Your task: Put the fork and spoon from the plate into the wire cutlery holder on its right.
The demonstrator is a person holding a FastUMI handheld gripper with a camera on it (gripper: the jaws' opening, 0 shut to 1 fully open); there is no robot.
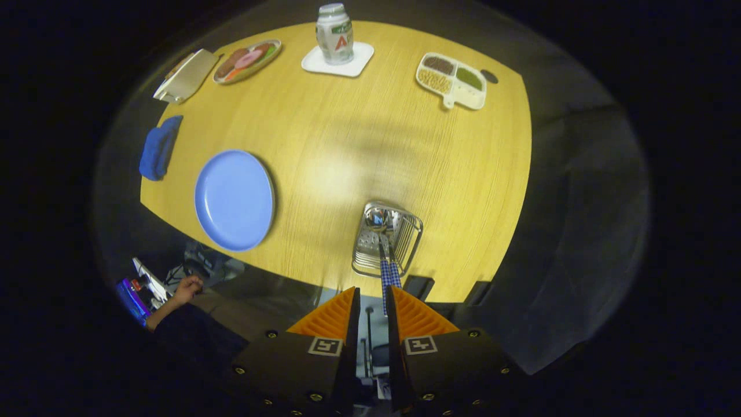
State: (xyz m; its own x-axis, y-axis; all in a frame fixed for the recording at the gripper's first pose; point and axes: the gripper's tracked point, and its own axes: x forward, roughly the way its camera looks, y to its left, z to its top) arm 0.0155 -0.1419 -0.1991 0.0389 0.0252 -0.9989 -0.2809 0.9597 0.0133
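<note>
So the wooden counter [359,145] has a fair bit of stuff scattered around. Far side: one white bottle [334,33] standing upright on a white square coaster [347,62], one divided white tray [452,80] with three compartments of grains or seeds, one oval plate of food [247,61], and a flat box-like thing [185,76] at the corner next to it that I can't really identify. There's also one blue cloth [158,148] hanging at the counter's edge, just beside the blue plate [234,200]. The plate is bare, nothing lying on it. Well apart from it on its right sits the wire cutlery holder [386,238], near the counter's front edge, and there's already cutlery in it: a shiny spoon [377,220] bowl shows inside, with two blue-checked handles [389,277] sticking out toward the tongs [373,301]. Can't make out the fork end in there, too cluttered with wire and reflections. The tongs hover just short of the holder with a narrow gap between the fingers; the handle ends reach into that gap, but I can't tell whether either finger actually touches them. Nothing sits between the tongs and the holder. Off past the counter's edge, below the plate, a person's hand [186,288] is near some gear.
</note>
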